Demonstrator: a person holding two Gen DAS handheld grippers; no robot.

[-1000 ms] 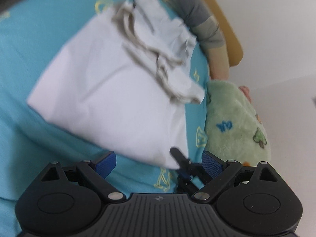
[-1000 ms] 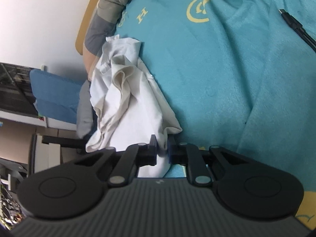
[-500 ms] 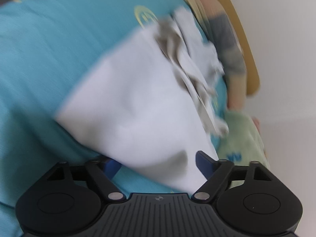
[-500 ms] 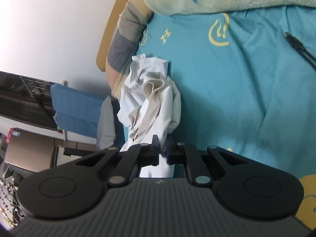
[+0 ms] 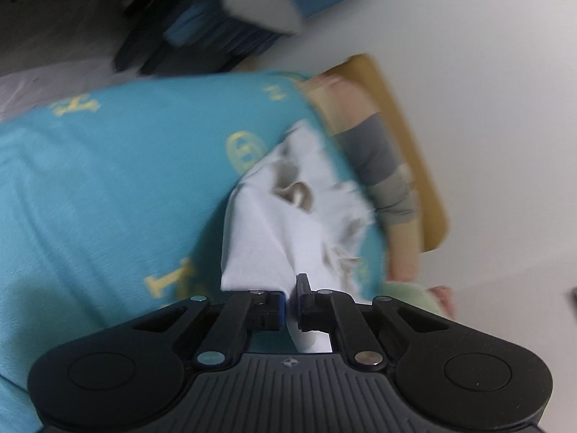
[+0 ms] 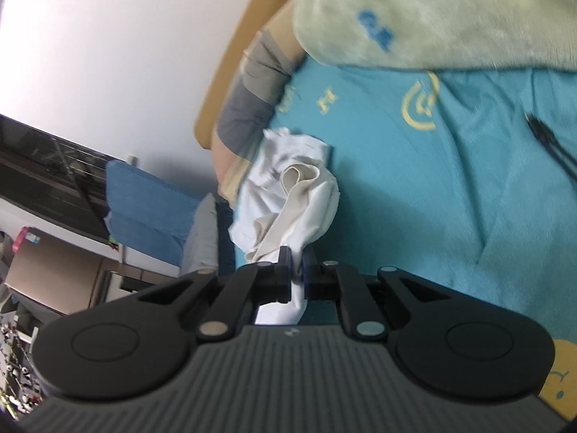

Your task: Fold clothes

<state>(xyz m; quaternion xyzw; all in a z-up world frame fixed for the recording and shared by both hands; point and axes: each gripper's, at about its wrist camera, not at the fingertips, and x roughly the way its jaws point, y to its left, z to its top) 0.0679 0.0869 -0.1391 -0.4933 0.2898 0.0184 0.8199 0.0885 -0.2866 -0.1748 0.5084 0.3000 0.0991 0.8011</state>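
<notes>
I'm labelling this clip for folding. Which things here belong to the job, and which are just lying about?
In the job: white garment, left gripper, right gripper, both clamped on it.

Lying about: teal blanket, green blanket, black cable, striped pillow.

It looked like a bedroom in a home. A teal bedspread (image 6: 450, 180) with yellow prints covered a bed, a green fleece blanket (image 6: 432, 11) lay at one end, and a wooden headboard (image 5: 404, 137) stood against a white wall (image 6: 108, 36). Beyond were a blue chair (image 6: 144, 202) and cluttered shelves (image 6: 18, 371).
</notes>
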